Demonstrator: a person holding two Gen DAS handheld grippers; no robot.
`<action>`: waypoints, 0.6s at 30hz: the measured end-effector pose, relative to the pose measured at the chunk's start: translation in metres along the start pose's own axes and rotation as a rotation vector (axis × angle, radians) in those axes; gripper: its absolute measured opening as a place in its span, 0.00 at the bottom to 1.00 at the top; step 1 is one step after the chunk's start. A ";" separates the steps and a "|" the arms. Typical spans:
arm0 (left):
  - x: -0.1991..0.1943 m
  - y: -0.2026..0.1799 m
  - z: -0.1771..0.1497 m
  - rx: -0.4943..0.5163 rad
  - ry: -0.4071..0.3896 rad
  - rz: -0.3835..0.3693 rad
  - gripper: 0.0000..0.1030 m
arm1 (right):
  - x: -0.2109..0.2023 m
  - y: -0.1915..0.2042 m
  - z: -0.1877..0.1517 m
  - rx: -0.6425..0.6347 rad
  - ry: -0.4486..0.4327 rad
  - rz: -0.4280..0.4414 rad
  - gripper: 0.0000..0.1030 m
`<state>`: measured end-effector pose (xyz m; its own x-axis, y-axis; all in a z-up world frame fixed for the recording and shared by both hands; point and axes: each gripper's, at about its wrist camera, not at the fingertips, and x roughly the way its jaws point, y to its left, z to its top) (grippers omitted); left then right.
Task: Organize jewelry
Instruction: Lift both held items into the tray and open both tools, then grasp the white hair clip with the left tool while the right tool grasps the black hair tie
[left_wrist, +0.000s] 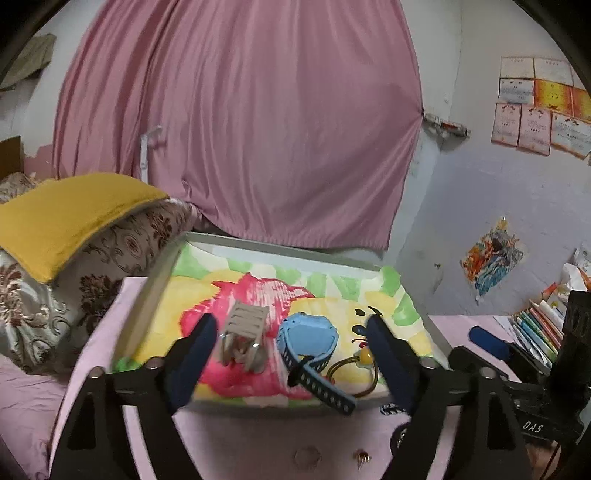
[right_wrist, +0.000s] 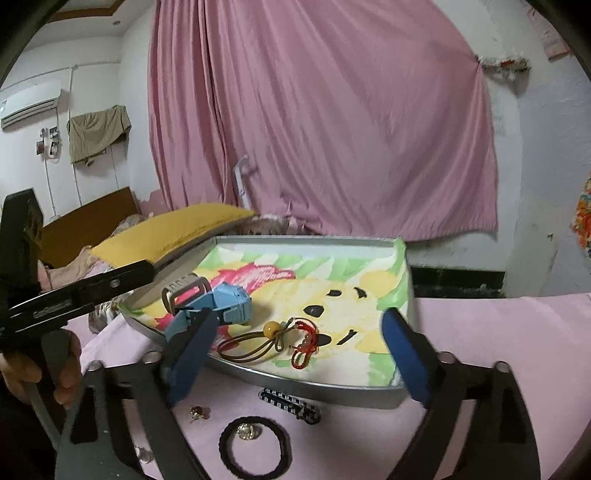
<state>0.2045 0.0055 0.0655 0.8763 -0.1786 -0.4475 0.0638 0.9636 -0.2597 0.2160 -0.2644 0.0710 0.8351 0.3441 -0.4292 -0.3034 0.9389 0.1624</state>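
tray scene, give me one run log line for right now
left gripper open | right gripper open | blue watch, brown hair tie in tray | black hair tie outside

Pink curtain (left_wrist: 236, 122), white wall (left_wrist: 491, 192), yellow pillow (left_wrist: 70, 214), air conditioner (right_wrist: 31, 103)

- the tray (right_wrist: 295, 386) is taking the middle of the pink cloth (right_wrist: 498, 332); its low metal rim is standing in the way of a flat approach from the near side.
- the right half of the tray floor is lying bare, so a gripper is finding free room there.
- the blue watch (right_wrist: 231, 304), the beige watch (left_wrist: 243, 332), the brown hair tie (right_wrist: 255, 345) and the red cord (right_wrist: 303, 350) are crowding the left and middle part.
- in front of the tray, the black hair ring (right_wrist: 255, 448), the checked clip (right_wrist: 288, 402) and a small earring (right_wrist: 199, 411) are occupying the cloth.
- the left gripper (right_wrist: 74, 295) is reaching across the tray's left corner.
- the yellow pillow (left_wrist: 74, 214) is closing the left side.
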 end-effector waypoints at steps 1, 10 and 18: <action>-0.004 0.001 -0.001 -0.002 -0.009 0.001 0.90 | -0.007 0.001 -0.001 -0.006 -0.018 -0.006 0.94; -0.055 0.000 -0.026 0.057 -0.048 -0.008 0.99 | -0.059 0.016 -0.012 -0.125 -0.066 -0.063 0.98; -0.077 -0.007 -0.058 0.106 -0.018 -0.045 0.99 | -0.079 0.019 -0.029 -0.186 -0.002 -0.066 0.98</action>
<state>0.1087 0.0013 0.0527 0.8799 -0.2197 -0.4213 0.1530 0.9704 -0.1867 0.1306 -0.2734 0.0819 0.8568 0.2817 -0.4320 -0.3274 0.9443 -0.0334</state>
